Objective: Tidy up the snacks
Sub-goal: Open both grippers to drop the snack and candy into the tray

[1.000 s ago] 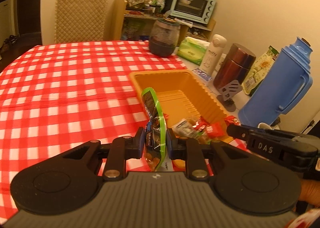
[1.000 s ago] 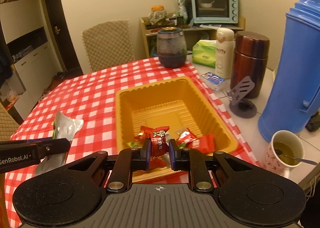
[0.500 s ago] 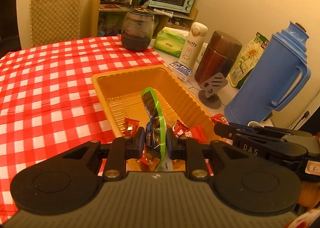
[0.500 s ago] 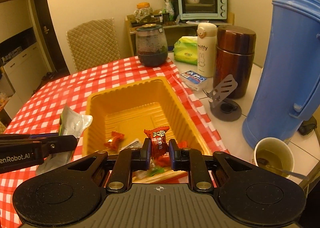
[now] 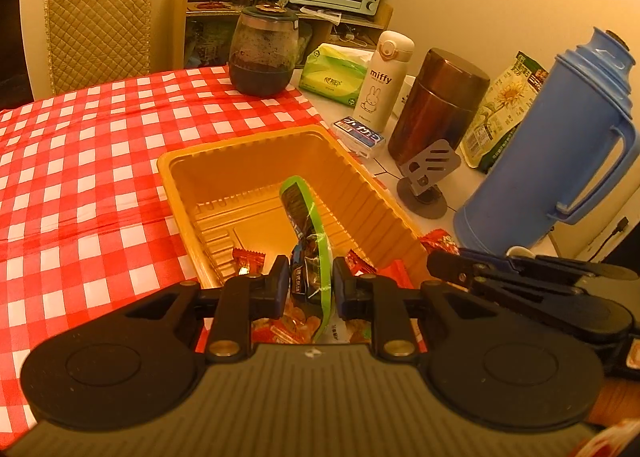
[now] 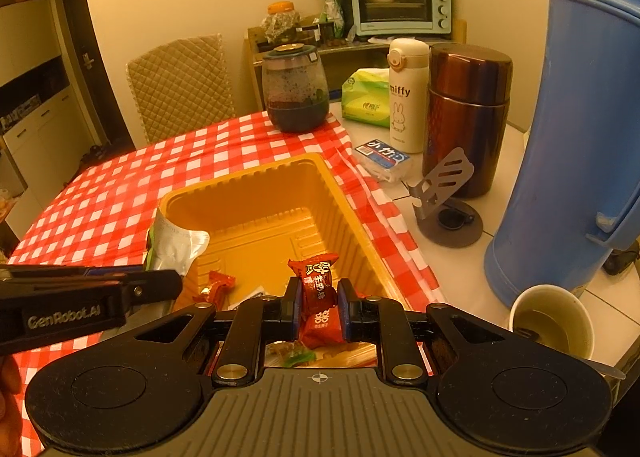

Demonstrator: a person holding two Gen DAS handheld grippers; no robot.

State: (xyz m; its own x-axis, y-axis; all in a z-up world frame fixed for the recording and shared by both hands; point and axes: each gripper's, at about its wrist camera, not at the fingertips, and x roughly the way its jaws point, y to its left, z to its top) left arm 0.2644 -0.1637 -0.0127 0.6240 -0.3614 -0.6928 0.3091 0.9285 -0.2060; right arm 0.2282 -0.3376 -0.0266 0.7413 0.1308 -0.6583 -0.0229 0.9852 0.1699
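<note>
An orange plastic tray [image 5: 248, 153] [image 6: 256, 185] sits on the red checked tablecloth with several wrapped snacks in its near end. My left gripper [image 5: 310, 277] is shut on a green-edged dark snack bag [image 5: 306, 225], held edge-on over the tray's near end. My right gripper [image 6: 318, 297] is shut on a red wrapped candy [image 6: 318, 285], held above the tray's near right part. The left gripper and its bag [image 6: 176, 245] show at the left of the right wrist view. The right gripper [image 5: 520, 277] shows at the right of the left wrist view.
Right of the tray stand a blue thermos [image 5: 560, 145], a brown canister [image 5: 440, 105], a grey phone stand [image 5: 428, 177], a white Miffy bottle [image 5: 384, 77] and a cup of tea [image 6: 552, 321]. A dark glass jar [image 5: 264, 53] and a quilted chair [image 5: 100, 29] are at the back.
Both grippers have moved forward and over the tray with their snacks still held. The left gripper has swung right from the tablecloth to above the tray's near end.
</note>
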